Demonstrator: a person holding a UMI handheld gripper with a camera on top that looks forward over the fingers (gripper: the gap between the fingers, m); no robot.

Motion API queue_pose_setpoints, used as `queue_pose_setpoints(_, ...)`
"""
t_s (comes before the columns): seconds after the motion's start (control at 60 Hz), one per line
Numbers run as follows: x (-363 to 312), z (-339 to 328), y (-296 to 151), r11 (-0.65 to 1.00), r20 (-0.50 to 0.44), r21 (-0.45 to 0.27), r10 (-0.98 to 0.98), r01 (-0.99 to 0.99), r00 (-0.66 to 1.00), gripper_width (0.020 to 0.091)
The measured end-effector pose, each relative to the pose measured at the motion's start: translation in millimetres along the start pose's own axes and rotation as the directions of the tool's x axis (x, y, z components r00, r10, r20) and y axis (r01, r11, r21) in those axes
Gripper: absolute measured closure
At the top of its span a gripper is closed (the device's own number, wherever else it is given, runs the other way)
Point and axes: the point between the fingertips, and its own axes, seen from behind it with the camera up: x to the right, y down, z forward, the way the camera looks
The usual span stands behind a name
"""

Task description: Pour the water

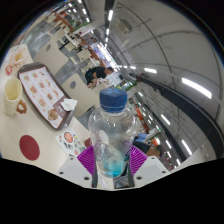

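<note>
Between my gripper's (111,172) two fingers stands a clear plastic water bottle (109,135) with a blue cap (113,98). I see the purple pads (88,158) on either side of its lower body, close against it, and I read both as pressing on the plastic; the fingers are closed down to about the bottle's width. I cannot tell whether the bottle's base rests on anything, since the fingers hide it. The bottle looks upright relative to my fingers, cap pointing away from me, and blue tint shows in its lower part. I cannot judge the water level.

Beyond the bottle, off to one side, I note a white table (40,125) that appears steeply tilted in my view. On it lie a tray (42,88) with a printed sheet, a pale cup (12,95) beside the tray, and a dark red round disc (29,147) nearer my fingers. A small patterned object (69,137) sits just beside the bottle's shoulder.

Farther off I see a seated person (97,73) in dark clothing, more tables, and a ceiling with long light strips (196,88).
</note>
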Motion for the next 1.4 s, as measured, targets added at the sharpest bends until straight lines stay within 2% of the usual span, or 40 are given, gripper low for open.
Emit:
queue_pose_setpoints(0.133, -36, -12, -72, 0.948, -0.087, 0.038, -0.313, 0.317, 0.946, 0.0699)
queue_pose_setpoints(0.283, -88, -24, -124, 0.758, -0.162, 0.039, -0.638, 0.651, 0.753, 0.0694)
queue_pose_setpoints(0.483, -150, -23, -139, 0.489, -0.184, 0.055, -0.852, 0.87, 0.49, 0.0694)
queue_pose_setpoints(0.633, -159, -20, -130, 0.493, -0.148, 0.068, -0.855, 0.867, 0.498, 0.0694)
queue_pose_setpoints(0.717, -149, -23, -130, 0.59, -0.118, 0.077, -0.795, 0.804, 0.595, 0.0694)
queue_pose_setpoints(0.8, -134, -28, -135, 0.751, -0.064, 0.118, -0.647, 0.649, 0.76, 0.0695)
queue_pose_setpoints(0.917, -116, -38, -139, 0.94, 0.068, 0.158, -0.314, 0.301, 0.947, 0.0692)
queue_pose_setpoints(1.017, -105, -47, -135, 0.99, 0.208, 0.138, 0.013, -0.042, 0.978, 0.0692)
queue_pose_setpoints(1.117, -120, -48, -119, 0.939, 0.337, 0.048, 0.305, -0.34, 0.891, 0.0695)
queue_pose_setpoints(1.2, -143, -42, -100, 0.863, 0.402, -0.05, 0.478, -0.502, 0.781, 0.0694)
queue_pose_setpoints(1.267, -160, -37, -84, 0.807, 0.431, -0.107, 0.564, -0.581, 0.704, 0.0694)
queue_pose_setpoints(1.4, -200, -25, -55, 0.762, 0.457, -0.174, 0.624, -0.624, 0.634, 0.0694)
